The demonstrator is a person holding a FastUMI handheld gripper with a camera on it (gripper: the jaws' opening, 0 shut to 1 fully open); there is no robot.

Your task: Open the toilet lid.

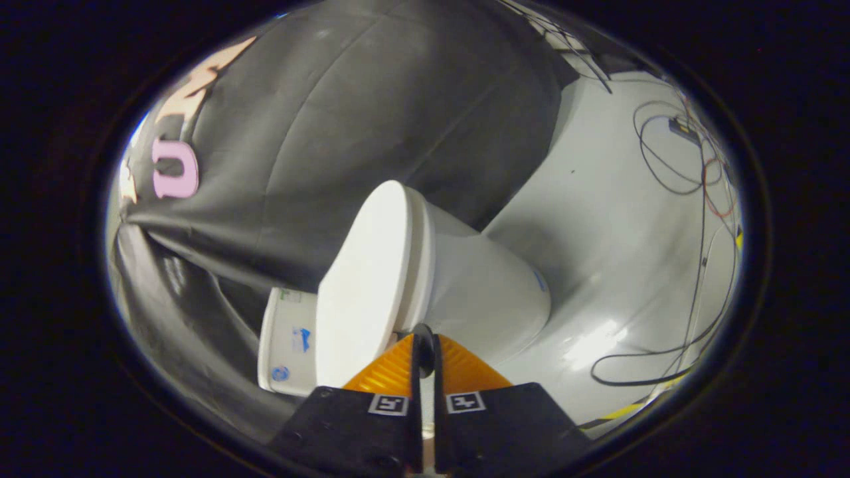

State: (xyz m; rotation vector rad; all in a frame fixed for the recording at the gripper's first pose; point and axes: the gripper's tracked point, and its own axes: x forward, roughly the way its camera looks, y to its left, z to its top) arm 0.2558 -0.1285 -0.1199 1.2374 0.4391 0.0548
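The white toilet appears tilted in the gripper view. Its oval lid (362,279) lies down on the seat (420,265), above the rounded bowl (488,295). The tank (285,338), with small blue stickers, stands behind the lid against the black cloth. My gripper (423,342) is shut, its fingers (388,372) drawn together with only a thin slit between them. The tips sit right at the side rim where lid and seat meet. Whether they touch the rim is hidden by the fingers themselves.
A pale grey glossy floor (617,239) spreads beyond the bowl. Loose black cables (690,172) loop across it farther off, and one curls near a yellow-black tape line (624,411). Black cloth wall (372,113) hangs close behind the toilet.
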